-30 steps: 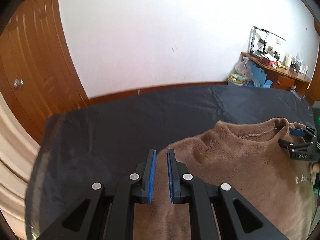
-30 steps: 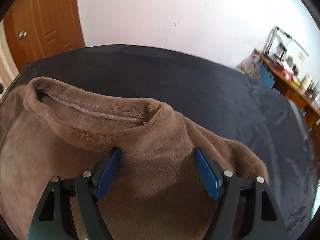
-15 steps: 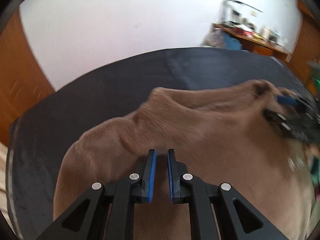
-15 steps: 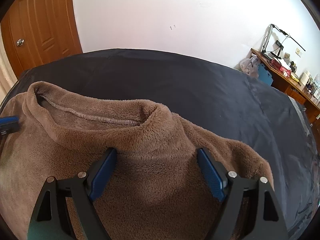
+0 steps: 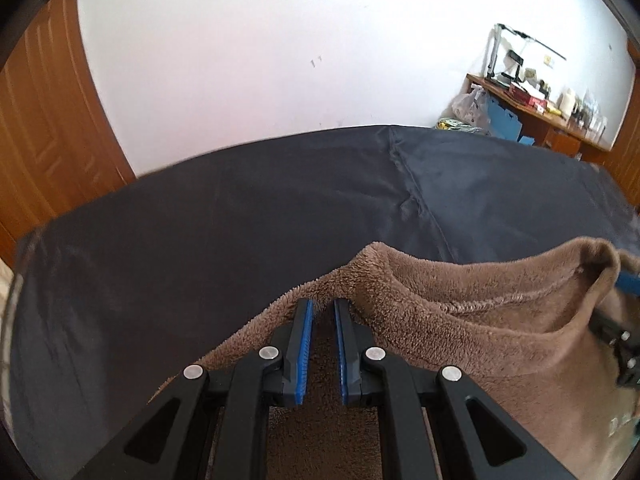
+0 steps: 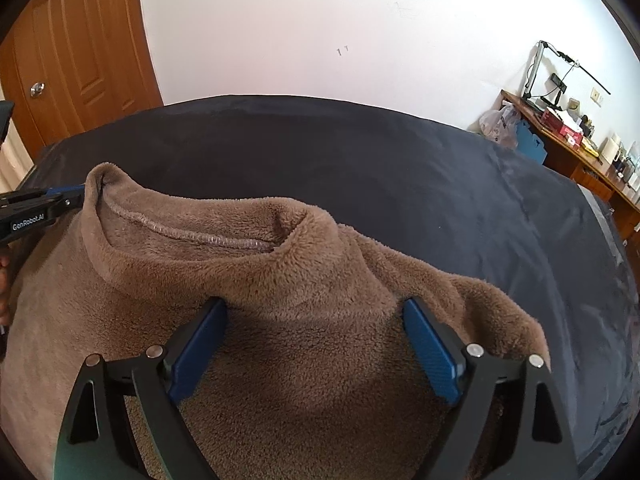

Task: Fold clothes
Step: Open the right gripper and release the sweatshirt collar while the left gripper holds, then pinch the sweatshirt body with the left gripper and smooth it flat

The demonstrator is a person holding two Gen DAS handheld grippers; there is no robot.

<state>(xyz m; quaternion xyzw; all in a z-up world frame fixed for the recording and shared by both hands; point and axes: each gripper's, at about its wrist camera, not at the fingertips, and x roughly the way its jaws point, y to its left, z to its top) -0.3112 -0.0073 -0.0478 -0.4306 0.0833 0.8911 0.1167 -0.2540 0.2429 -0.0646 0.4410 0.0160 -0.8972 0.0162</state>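
Observation:
A brown fleece sweater (image 5: pixel 472 332) lies on a dark bedspread (image 5: pixel 240 216), collar facing away. My left gripper (image 5: pixel 320 308) is shut on the sweater's left shoulder edge beside the collar. In the right wrist view the sweater (image 6: pixel 304 280) fills the foreground and my right gripper (image 6: pixel 312 312) stands wide open, its blue pads (image 6: pixel 428 344) on either side of a raised hump of fleece just below the collar. The left gripper also shows at the left edge of that view (image 6: pixel 60 200), at the collar's left end.
The bedspread (image 6: pixel 400 168) stretches beyond the sweater to a white wall. A wooden door (image 6: pixel 72 60) stands at the left. A cluttered wooden desk (image 6: pixel 580 140) with a lamp stands at the far right, with bags beside it.
The left gripper has swung and shifted along the shoulder while holding the fleece, and now sits by the collar's left end. The right gripper has stayed open over the fleece hump.

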